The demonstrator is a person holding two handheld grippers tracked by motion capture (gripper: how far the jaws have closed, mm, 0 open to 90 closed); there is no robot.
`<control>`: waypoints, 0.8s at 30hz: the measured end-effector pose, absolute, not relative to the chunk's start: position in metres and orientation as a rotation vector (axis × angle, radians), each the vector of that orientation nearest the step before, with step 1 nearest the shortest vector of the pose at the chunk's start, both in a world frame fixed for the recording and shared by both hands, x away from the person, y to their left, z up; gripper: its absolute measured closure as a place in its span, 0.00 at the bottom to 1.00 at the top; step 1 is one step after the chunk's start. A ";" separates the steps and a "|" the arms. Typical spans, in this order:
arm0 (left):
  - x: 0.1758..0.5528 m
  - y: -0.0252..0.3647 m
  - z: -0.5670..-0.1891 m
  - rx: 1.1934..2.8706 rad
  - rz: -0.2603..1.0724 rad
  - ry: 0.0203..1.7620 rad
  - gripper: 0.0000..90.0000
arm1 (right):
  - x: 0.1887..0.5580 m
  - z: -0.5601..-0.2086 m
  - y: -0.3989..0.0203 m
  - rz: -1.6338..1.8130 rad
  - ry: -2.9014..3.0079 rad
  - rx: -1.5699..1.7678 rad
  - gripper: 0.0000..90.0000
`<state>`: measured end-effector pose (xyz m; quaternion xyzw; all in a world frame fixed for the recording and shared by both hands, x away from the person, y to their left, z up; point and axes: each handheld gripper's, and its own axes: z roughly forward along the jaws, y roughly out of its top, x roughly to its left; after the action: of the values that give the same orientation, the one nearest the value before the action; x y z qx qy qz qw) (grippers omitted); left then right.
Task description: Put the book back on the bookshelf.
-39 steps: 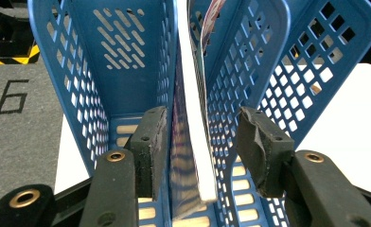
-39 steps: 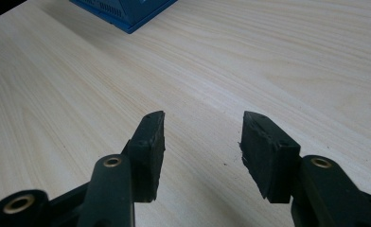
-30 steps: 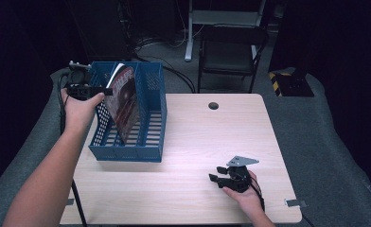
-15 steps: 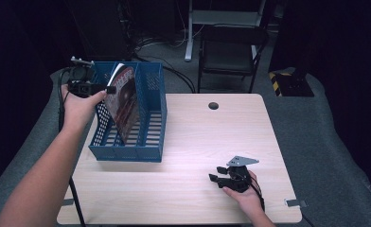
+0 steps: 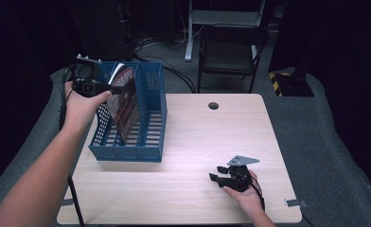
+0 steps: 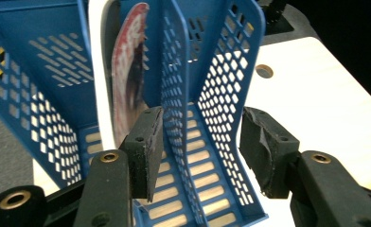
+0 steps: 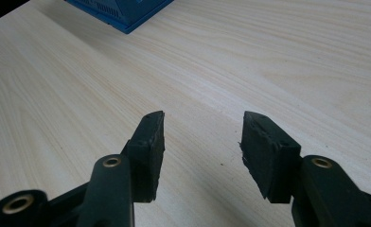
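Observation:
A blue mesh file organizer [image 5: 151, 94] stands on the left of the light wooden table [image 5: 198, 142]. A magazine with a dark red cover [image 5: 125, 101] leans upright inside its left compartments. My left gripper [image 5: 112, 88] hovers at the magazine's top edge, over the organizer's far left; it is open. In the left gripper view the magazine [image 6: 127, 85] and a blue divider [image 6: 174, 71] lie beyond the left gripper [image 6: 200, 132], with nothing between the pads. My right gripper [image 5: 216, 173] rests low over the table at the front right. The right gripper [image 7: 202, 127] is open over bare wood.
A round cable hole [image 5: 213, 105] sits near the table's far edge. A dark chair [image 5: 231, 47] stands behind the table, with cables on the floor beside it. A yellow and black object [image 5: 287, 82] lies on the floor at the far right.
My left hand has risen a little above the organizer's far left side. The magazine stays leaning in the organizer. The right hand has not moved.

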<state>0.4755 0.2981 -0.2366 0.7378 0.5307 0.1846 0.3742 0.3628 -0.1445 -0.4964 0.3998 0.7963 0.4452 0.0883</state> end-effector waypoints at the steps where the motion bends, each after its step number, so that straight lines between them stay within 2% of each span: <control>1: 0.475 0.297 -0.237 1.896 0.469 1.350 0.55 | 0.362 -0.496 -0.145 1.325 2.372 1.187 0.55; 24: 0.447 0.262 -0.249 1.990 0.375 1.178 0.54 | 0.362 -0.496 -0.146 1.323 2.373 1.199 0.55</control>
<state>0.4470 0.2621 -0.2494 0.7825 0.4634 0.1475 0.3888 0.3621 -0.1457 -0.4962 0.4022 0.7961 0.4440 0.0858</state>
